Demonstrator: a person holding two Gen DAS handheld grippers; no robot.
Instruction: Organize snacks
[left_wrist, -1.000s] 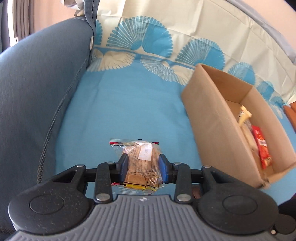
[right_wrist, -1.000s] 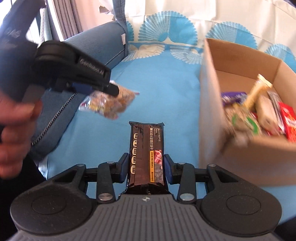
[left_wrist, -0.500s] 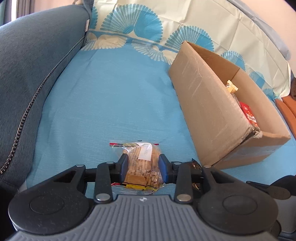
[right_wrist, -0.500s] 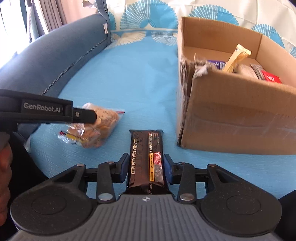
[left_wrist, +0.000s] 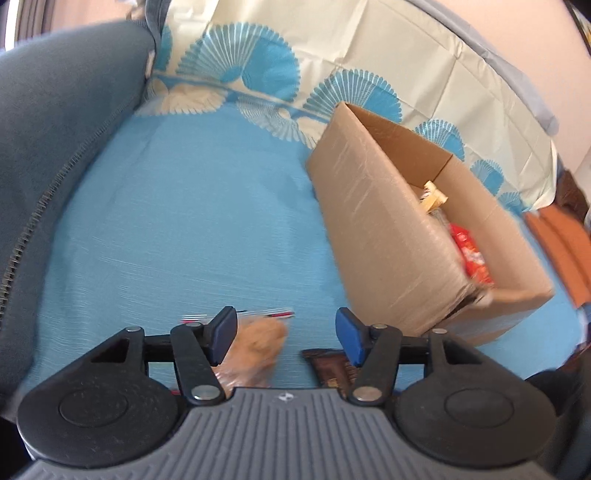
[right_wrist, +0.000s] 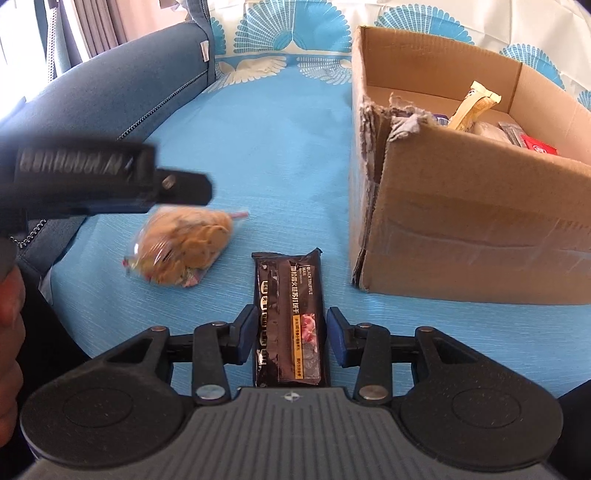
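Observation:
A clear bag of cookies (right_wrist: 184, 247) lies on the blue cloth; in the left wrist view it (left_wrist: 255, 350) sits blurred below my open left gripper (left_wrist: 286, 332), free of the pads. A black biscuit packet (right_wrist: 288, 317) lies flat on the cloth between the pads of my right gripper (right_wrist: 290, 334), which stands open with small gaps on both sides. The packet's end also shows in the left wrist view (left_wrist: 328, 365). The cardboard box (right_wrist: 472, 229) with several snacks stands to the right; it also shows in the left wrist view (left_wrist: 402, 236).
A dark blue sofa arm (right_wrist: 110, 92) borders the cloth on the left. A patterned cream and blue cover (left_wrist: 332, 55) rises behind the box. An orange cushion (left_wrist: 561, 240) lies at the far right. The left gripper's body (right_wrist: 92, 184) hangs over the cookie bag.
My left gripper opened and let the cookie bag drop onto the cloth. My right gripper opened and the black packet now lies on the cloth between its pads.

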